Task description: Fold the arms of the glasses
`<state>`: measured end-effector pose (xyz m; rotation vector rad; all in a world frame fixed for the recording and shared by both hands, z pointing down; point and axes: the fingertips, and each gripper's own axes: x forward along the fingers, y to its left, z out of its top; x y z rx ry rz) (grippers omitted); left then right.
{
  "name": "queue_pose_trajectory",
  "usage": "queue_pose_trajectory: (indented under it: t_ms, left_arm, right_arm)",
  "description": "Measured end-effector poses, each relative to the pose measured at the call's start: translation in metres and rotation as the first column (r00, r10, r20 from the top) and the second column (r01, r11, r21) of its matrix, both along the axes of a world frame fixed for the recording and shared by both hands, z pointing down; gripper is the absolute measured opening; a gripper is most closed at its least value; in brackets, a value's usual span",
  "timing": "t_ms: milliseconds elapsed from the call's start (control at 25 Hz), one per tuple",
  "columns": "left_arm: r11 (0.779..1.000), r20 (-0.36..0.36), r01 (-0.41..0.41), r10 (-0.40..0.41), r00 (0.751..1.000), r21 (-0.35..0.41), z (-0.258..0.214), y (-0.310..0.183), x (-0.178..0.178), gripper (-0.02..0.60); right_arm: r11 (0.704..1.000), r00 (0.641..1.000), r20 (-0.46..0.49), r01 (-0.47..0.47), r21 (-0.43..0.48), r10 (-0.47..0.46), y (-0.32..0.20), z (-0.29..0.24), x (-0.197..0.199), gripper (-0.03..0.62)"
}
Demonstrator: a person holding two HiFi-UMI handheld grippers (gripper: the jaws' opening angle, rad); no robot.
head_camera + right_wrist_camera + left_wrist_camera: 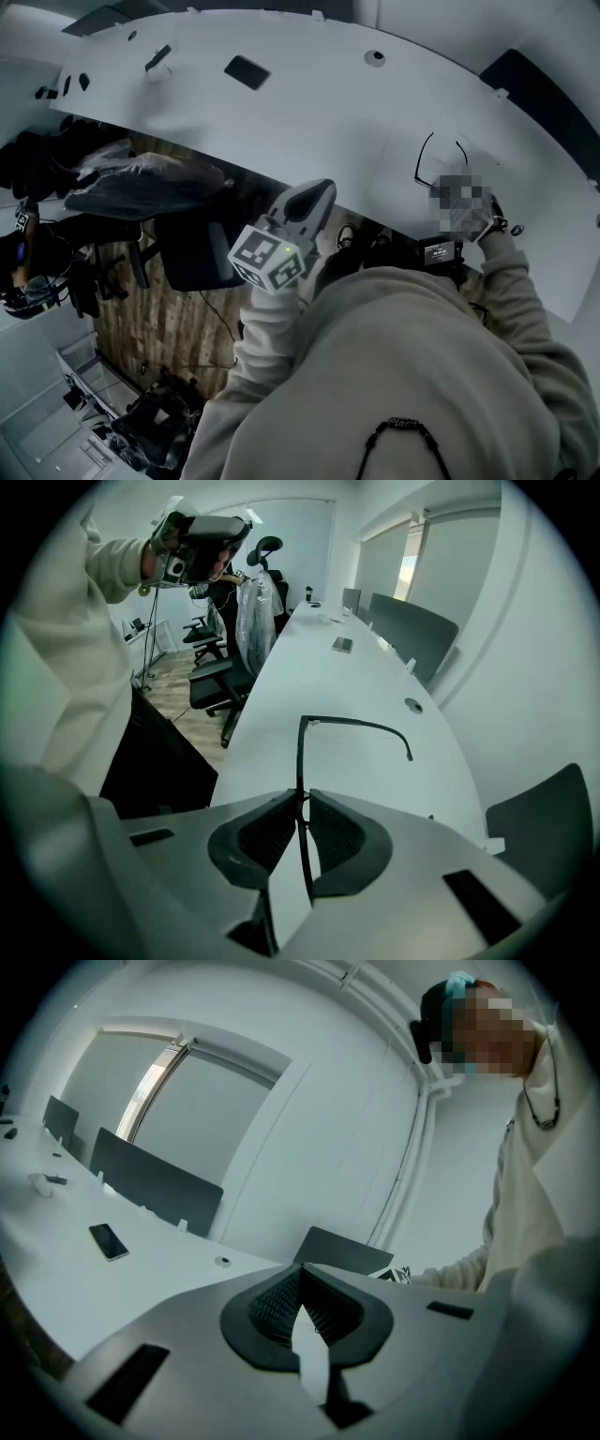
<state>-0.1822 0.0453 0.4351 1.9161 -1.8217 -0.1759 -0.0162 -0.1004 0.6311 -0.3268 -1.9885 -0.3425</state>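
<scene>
Right claw (302,822) clamped on glasses (356,723), arm unfolded, over white table (375,667) near its edge, left claw (302,1297) closed, empty.

Right gripper (302,806): in head view blurred over and behind sleeve (511,272), jaws unseen there. Glasses (300,759): in head view only two arms show, front blurred over. In right gripper view front edge-on, lenses impossible to make out, lower end hidden between pads. Table (375,761): cut off by picture edges. Small items (323,617) at far end too small to tell.
</scene>
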Motion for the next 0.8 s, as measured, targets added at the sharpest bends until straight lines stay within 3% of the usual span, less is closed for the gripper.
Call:
queue_pose_trajectory:
  t_ms: [360,800]
  left_arm:
    - [0.992,0.014,-0.125,0.125,0.992,0.008,-0.004,-0.019,0.025,0.005]
    - [0.961,0.029,-0.273,0.272,0.962,0.045,-0.012,-0.039,0.064,0.005]
  right_arm:
    - [0.997,0.994,0.089,-0.063,0.044,0.059,0.002,-0.053,0.022,0.058]
    - [0.981,0.965,0.192,-0.192,0.041,0.181,0.004,-0.098,0.061,0.058]
